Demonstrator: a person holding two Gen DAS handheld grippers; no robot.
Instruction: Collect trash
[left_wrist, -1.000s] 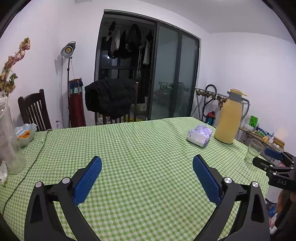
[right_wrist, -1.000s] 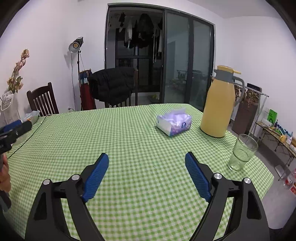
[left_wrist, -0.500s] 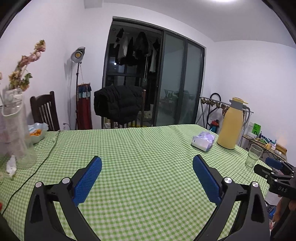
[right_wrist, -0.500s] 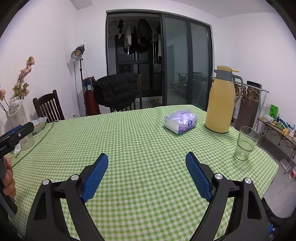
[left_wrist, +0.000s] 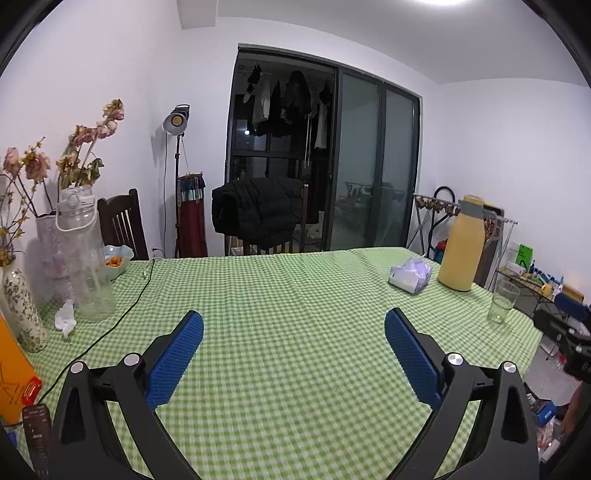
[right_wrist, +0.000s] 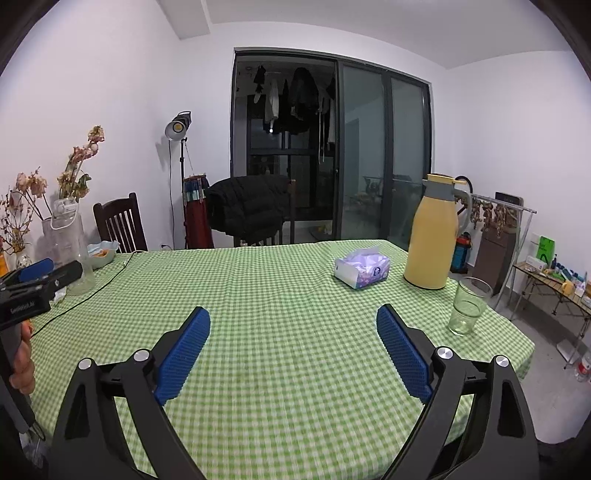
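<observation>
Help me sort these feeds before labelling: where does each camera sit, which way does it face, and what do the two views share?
Left wrist: on the left gripper, jaws apart and empty, facing across the green checked table toward the dark glass doors; the right gripper shows at the right edge.
Right wrist: on the right gripper, jaws opening, empty, facing the same way; the left gripper and a hand show at left.
Shared: tissue box, yellow jug, glass, clear jar.
</observation>
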